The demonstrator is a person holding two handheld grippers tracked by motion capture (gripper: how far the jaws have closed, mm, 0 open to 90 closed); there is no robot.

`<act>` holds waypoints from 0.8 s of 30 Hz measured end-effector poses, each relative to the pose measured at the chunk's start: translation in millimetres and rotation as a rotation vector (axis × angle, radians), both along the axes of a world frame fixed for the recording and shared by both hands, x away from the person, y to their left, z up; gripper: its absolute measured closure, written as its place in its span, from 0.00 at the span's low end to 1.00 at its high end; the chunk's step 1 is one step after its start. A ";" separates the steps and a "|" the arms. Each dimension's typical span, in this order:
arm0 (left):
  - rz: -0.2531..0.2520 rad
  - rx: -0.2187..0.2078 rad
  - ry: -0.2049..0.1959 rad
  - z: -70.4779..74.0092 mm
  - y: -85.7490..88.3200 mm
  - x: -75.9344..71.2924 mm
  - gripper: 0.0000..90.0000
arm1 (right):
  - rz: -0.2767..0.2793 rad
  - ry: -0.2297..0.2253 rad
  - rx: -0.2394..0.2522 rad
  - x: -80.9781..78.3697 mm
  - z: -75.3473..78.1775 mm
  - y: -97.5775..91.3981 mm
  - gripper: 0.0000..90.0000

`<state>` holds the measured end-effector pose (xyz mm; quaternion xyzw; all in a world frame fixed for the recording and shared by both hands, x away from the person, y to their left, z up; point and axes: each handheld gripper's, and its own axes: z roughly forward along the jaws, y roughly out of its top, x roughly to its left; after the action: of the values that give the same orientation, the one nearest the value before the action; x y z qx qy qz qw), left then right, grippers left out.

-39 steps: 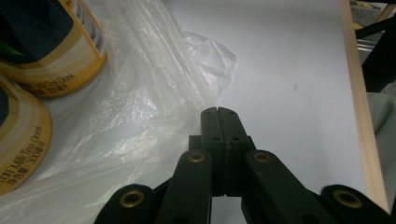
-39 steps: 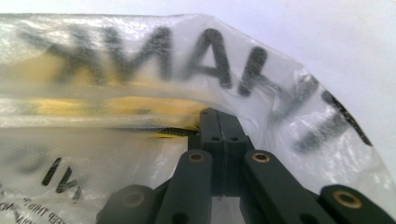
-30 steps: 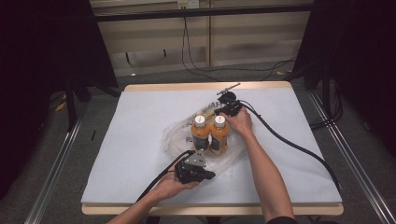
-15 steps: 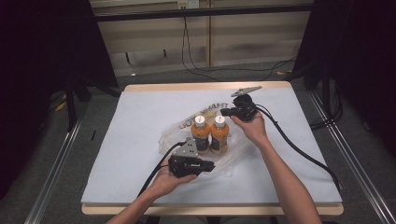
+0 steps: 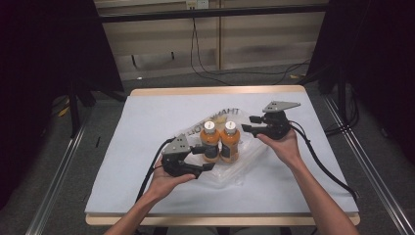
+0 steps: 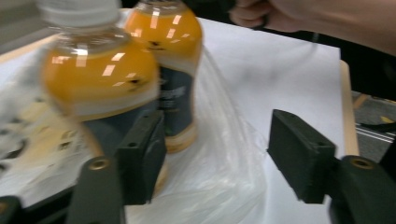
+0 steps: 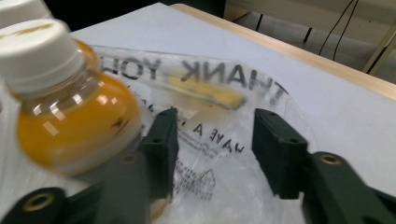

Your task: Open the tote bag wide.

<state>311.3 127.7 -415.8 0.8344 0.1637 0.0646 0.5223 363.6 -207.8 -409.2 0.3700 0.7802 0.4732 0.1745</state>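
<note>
Two bottles [image 5: 221, 142] stand upright, touching, on a flat plastic bag [image 5: 244, 161]. The left gripper [image 5: 201, 157] hangs wide open just beside them, holding nothing; the right gripper [image 5: 248, 124], also open and empty, hovers over the bag's far edge. Likely bagging: next, each must pinch the film.

Just beyond your left gripper's [image 5: 201, 157] black fingers [image 6: 140, 158]: two bottles [image 5: 220, 142], orange liquid, white caps, dark label bands. Under them a clear plastic bag [image 7: 224, 126], black mirrored "THANK YOU" lettering and a yellow mark, seen between your right gripper's [image 5: 247, 124] black fingers. The table cover [image 5: 147, 122] is pale blue-white with a tan wood edge.
</note>
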 end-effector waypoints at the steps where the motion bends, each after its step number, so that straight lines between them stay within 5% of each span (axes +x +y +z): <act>1: 0.006 -0.003 -0.001 1.2 3.8 1.0 0.34 | 0.002 0.000 0.004 -4.4 0.3 -2.2 0.46; 10: 0.129 0.000 -0.062 17.6 47.5 5.2 0.17 | -0.017 -0.041 0.035 -44.1 7.5 -18.6 0.20; 18: 0.227 -0.021 -0.061 22.5 87.7 -3.1 0.08 | -0.080 -0.068 0.070 -77.9 12.8 -44.0 0.15; 24: 0.309 0.018 -0.052 12.2 114.3 -15.6 0.05 | -0.133 -0.061 0.082 -107.1 6.4 -65.0 0.15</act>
<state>295.7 242.0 -403.6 0.8020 0.2758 0.1674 0.5028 256.4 -272.8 -402.8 0.4131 0.7283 0.5030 0.2140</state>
